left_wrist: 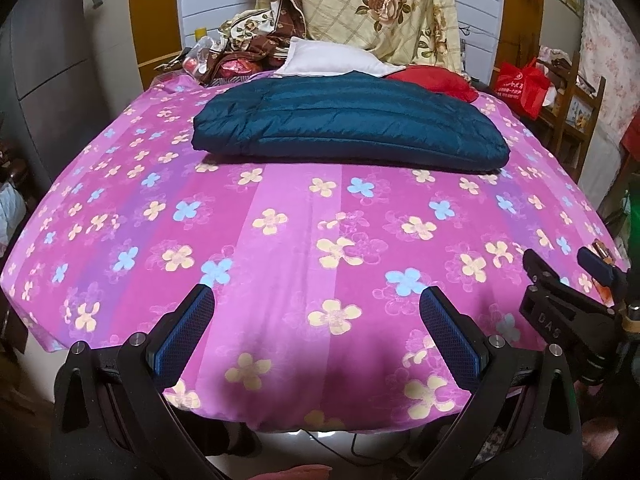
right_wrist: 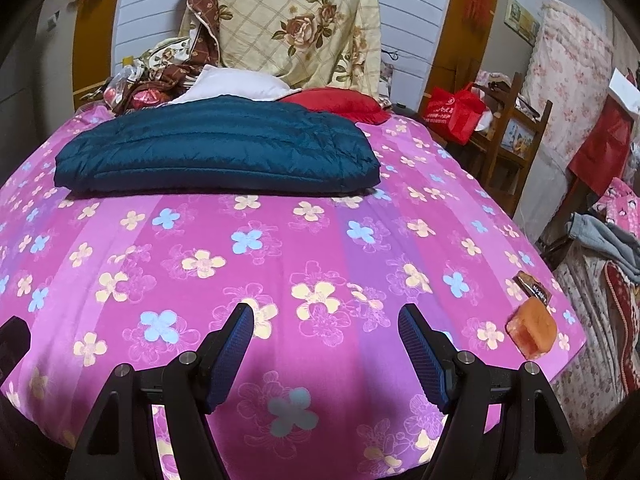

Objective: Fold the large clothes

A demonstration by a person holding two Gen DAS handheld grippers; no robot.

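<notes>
A dark teal quilted down jacket [left_wrist: 348, 128] lies folded into a flat bundle on the far half of the bed; it also shows in the right wrist view [right_wrist: 216, 152]. My left gripper [left_wrist: 316, 300] is open and empty, hovering over the near part of the pink flowered bedsheet [left_wrist: 280, 248], well short of the jacket. My right gripper [right_wrist: 326, 316] is open and empty, also over the near sheet [right_wrist: 320, 240]. The right gripper's body shows at the right edge of the left wrist view [left_wrist: 568, 312].
A white pillow [left_wrist: 332, 60], a red cushion [left_wrist: 436, 80] and a floral quilt [left_wrist: 380, 4] pile up behind the jacket. An orange block [right_wrist: 532, 334] and a small packet [right_wrist: 534, 286] lie near the sheet's right edge. A wooden shelf with a red bag [right_wrist: 456, 114] stands right.
</notes>
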